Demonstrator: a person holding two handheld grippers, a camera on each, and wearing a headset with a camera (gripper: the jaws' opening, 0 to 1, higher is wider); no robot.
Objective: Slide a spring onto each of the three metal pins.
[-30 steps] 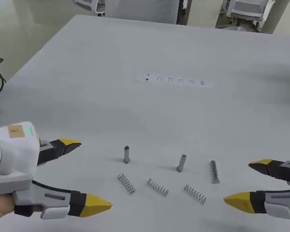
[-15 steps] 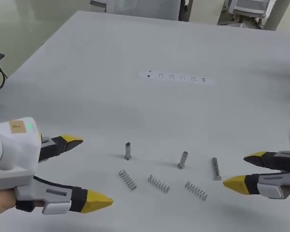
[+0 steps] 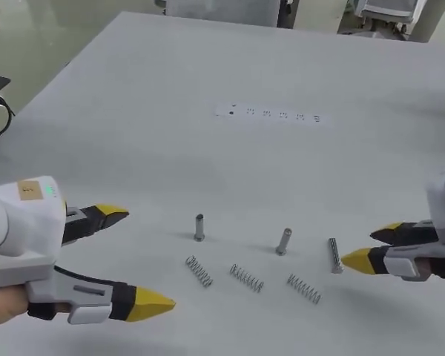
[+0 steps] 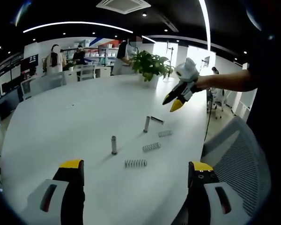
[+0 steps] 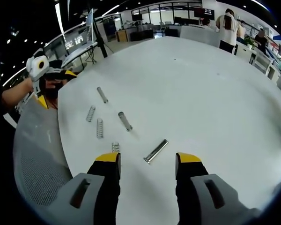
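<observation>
The grey table (image 3: 208,74) carries all parts. A pale strip (image 3: 267,114) with a row of small dark marks lies flush in its surface, well beyond the work area.

The left gripper (image 3: 148,259) is held low at the left of the head view, well apart from the parts. Its yellow-tipped fingers (image 3: 150,302) stand wide apart and hold nothing. In the left gripper view the pins and springs lie ahead of it on the table, with the other gripper above them at the right.

The right gripper (image 3: 357,248) is held at the right edge of the head view and points toward the row of parts. Its fingers are open with a moderate gap and grip nothing. The tips are just beside the right pin; whether the lower tip touches it cannot be told.

Three metal pins sit in a row:
- The left pin (image 3: 199,228) stands upright.
- The middle pin (image 3: 283,242) stands on end.
- The right pin (image 3: 333,254) lies flat on the table. In the right gripper view this pin (image 5: 156,151) lies just ahead of the gap between the fingers.

Three springs lie flat on the table in a row on the near side of the pins: the left spring (image 3: 199,271), the middle spring (image 3: 246,278) and the right spring (image 3: 304,288). Each lies apart from the pins, and none is on a pin
</observation>
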